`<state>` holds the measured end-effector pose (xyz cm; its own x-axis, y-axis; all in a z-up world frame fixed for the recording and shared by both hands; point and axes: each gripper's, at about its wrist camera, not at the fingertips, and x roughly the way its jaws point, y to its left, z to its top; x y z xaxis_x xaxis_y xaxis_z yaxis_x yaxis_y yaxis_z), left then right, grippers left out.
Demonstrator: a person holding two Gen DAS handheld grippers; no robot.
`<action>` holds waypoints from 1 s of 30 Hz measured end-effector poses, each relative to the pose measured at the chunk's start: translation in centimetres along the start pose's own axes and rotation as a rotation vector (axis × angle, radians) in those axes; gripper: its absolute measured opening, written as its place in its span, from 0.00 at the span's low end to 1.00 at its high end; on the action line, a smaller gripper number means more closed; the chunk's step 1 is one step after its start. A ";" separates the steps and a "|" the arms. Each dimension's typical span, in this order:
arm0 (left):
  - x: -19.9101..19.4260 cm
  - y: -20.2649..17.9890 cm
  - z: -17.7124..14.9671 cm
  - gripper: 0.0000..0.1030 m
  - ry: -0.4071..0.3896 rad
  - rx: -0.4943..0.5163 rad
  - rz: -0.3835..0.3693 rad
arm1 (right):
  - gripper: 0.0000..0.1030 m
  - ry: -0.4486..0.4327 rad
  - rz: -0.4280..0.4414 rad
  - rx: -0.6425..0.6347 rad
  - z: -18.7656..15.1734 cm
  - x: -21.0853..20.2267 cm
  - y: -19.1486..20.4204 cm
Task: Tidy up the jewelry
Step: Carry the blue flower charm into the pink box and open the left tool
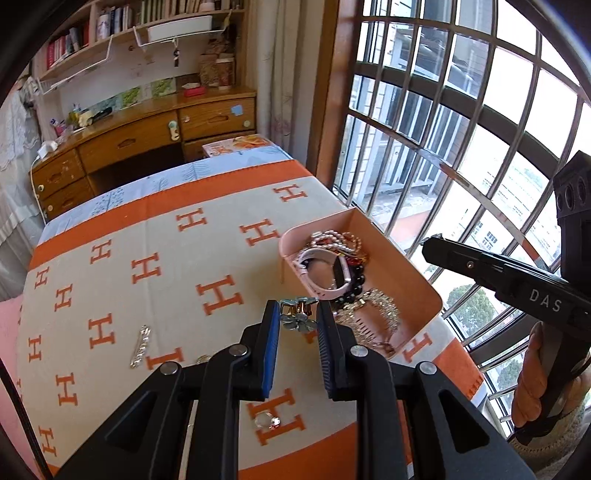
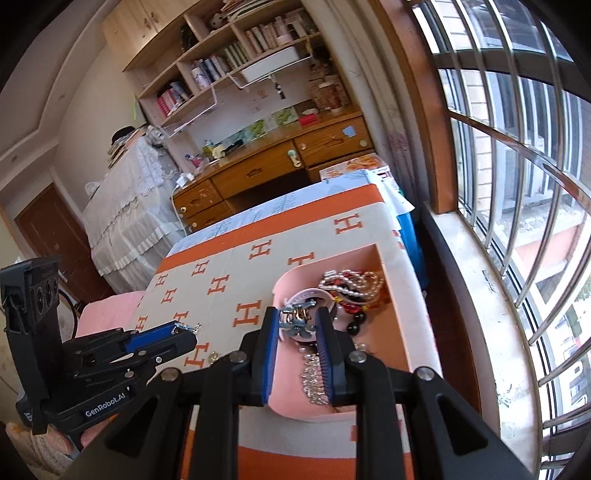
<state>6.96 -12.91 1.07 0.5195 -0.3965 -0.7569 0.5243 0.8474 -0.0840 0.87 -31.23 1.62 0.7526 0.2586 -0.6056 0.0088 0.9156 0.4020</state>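
Orange-and-cream blanket [image 1: 177, 266] with an H pattern, spread flat beside a barred window [image 1: 461, 110]; wooden desk [image 1: 147, 133] and bookshelves [image 1: 110, 26] beyond the far end.

Left claw [image 1: 297, 303]: clenched on a flower clip [image 1: 295, 323], pinched between the blue pads at the very tips. Clip held above the blanket, just beside the near-left wall of the pink tray [image 1: 406, 266]. Long axis along the fingers, flower end toward the camera, metal end pointing away.

Right claw [image 2: 297, 311]: clenched likewise on a second flower clip [image 2: 293, 326], held over the tray's left part, above the watch. Same lie: long axis along the fingers, flower nearest the camera, metal loops pointing away.

Seen from the right wrist, left claw out to the left of the tray, a small silvery piece showing at its tips.

Inside the tray: pearl bracelets [image 1: 332, 240] at the far end, a pink-strapped watch [image 1: 317, 273], dark beads [image 1: 354, 284], a glittering gold-toned piece [image 1: 373, 314] nearest. Tray's long side parallel to the window edge of the blanket.

Loose on the blanket, well apart from the tray: a silver bar clip [image 1: 139, 345], long axis running away from the camera, slightly tilted; a clear-stoned ring [image 1: 267, 421] near the front edge.
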 end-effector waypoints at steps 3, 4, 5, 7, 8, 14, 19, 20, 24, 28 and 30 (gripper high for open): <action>1.8 -1.7 0.5 0.18 0.034 0.020 -0.035 | 0.20 0.011 -0.022 0.050 -0.1 0.1 -1.9; 2.4 -2.2 0.5 0.18 0.047 0.027 -0.042 | 0.20 0.017 -0.028 0.063 -0.2 0.3 -2.5; 3.0 -2.6 0.6 0.18 0.058 0.035 -0.046 | 0.20 0.023 -0.032 0.073 -0.3 0.5 -3.0; 4.1 -3.3 0.5 0.18 0.075 0.050 -0.050 | 0.20 0.036 -0.036 0.086 -0.5 0.8 -3.7; 4.7 -3.6 0.6 0.18 0.083 0.057 -0.049 | 0.20 0.044 -0.035 0.093 -0.7 1.1 -4.1; 7.0 -4.5 1.1 0.18 0.107 0.074 -0.034 | 0.20 0.086 -0.041 0.104 -1.2 3.0 -4.9; 7.7 -4.5 1.8 0.18 0.105 0.078 -0.030 | 0.21 0.107 -0.051 0.155 -1.0 4.4 -5.8; 7.7 -4.5 2.0 0.18 0.103 0.080 -0.029 | 0.23 0.112 -0.041 0.172 -1.0 4.5 -6.0; 8.1 -5.0 2.9 0.18 0.091 0.095 -0.035 | 0.26 0.077 -0.022 0.221 -1.0 3.9 -6.9; 9.1 -5.8 3.8 0.18 0.104 0.107 -0.065 | 0.26 0.028 -0.024 0.258 -0.8 2.7 -7.5; 9.6 -6.1 4.2 0.18 0.107 0.114 -0.068 | 0.26 0.012 -0.029 0.262 -0.8 2.2 -7.6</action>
<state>11.54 -23.37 -2.98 0.4085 -0.4068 -0.8171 0.6321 0.7719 -0.0682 1.95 -37.43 -3.29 0.7420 0.2387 -0.6265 0.2013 0.8120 0.5478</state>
